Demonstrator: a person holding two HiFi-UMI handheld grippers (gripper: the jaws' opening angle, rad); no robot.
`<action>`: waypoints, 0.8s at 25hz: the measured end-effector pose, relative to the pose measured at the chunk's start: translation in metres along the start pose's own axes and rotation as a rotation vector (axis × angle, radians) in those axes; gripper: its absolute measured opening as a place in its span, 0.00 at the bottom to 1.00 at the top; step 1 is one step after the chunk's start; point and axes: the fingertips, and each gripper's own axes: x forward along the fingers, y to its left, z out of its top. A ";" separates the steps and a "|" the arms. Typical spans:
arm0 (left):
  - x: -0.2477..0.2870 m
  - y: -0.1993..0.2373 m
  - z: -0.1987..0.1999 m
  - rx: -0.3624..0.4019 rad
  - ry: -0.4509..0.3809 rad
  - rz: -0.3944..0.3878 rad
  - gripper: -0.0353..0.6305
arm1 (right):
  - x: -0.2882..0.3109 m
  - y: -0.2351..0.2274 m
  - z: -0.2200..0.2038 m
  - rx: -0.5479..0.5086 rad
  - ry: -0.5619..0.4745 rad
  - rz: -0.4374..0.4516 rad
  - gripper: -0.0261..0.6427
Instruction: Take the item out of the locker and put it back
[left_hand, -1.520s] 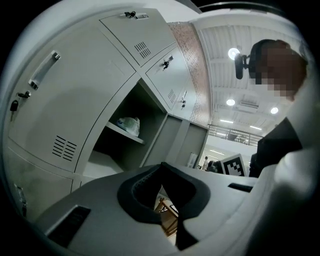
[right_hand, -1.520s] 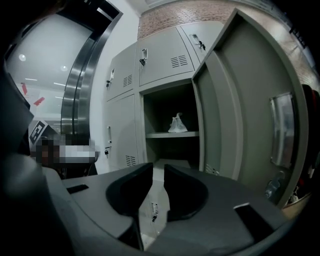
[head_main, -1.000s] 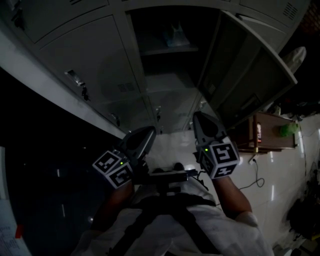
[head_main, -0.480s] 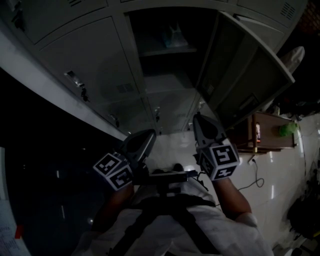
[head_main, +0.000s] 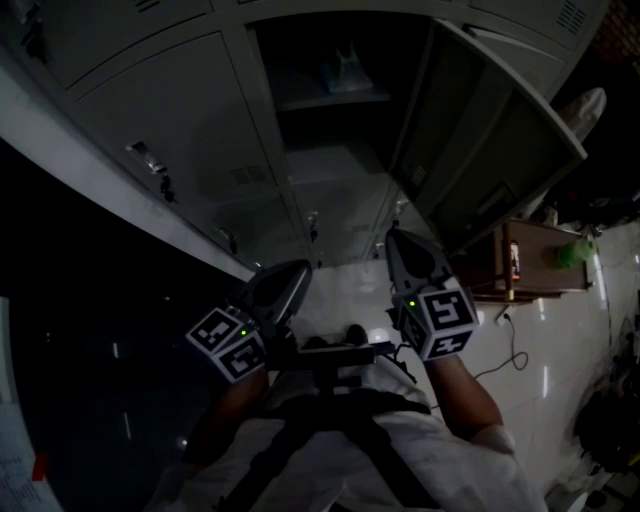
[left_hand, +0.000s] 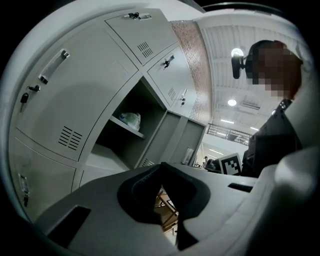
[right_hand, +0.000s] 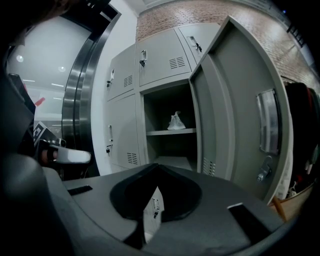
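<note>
The item, a small crumpled clear bag (head_main: 347, 72), lies on the upper shelf (head_main: 335, 100) of the open locker; it also shows in the left gripper view (left_hand: 131, 120) and the right gripper view (right_hand: 176, 121). The locker door (head_main: 500, 150) stands swung out to the right. Both grippers hang low in front of my body, well short of the locker. My left gripper (head_main: 300, 262) is shut with nothing in it (left_hand: 161, 166). My right gripper (head_main: 392, 232) is shut and empty too (right_hand: 157, 167), and it points towards the locker's lower part.
Closed grey lockers (head_main: 170, 130) flank the open one on the left and below. A wooden stand (head_main: 540, 262) with a green thing (head_main: 572, 257) stands right of the door, and a cable (head_main: 505, 345) lies on the pale floor. The scene is dim.
</note>
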 end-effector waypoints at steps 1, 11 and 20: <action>-0.001 0.000 0.000 0.000 0.000 -0.001 0.05 | 0.000 0.001 -0.001 0.000 0.002 -0.001 0.03; -0.018 -0.003 -0.005 -0.008 0.014 -0.019 0.05 | -0.011 0.017 -0.005 -0.005 0.008 -0.029 0.03; -0.047 -0.022 -0.024 -0.005 0.036 -0.019 0.05 | -0.048 0.039 -0.023 -0.001 0.009 -0.037 0.03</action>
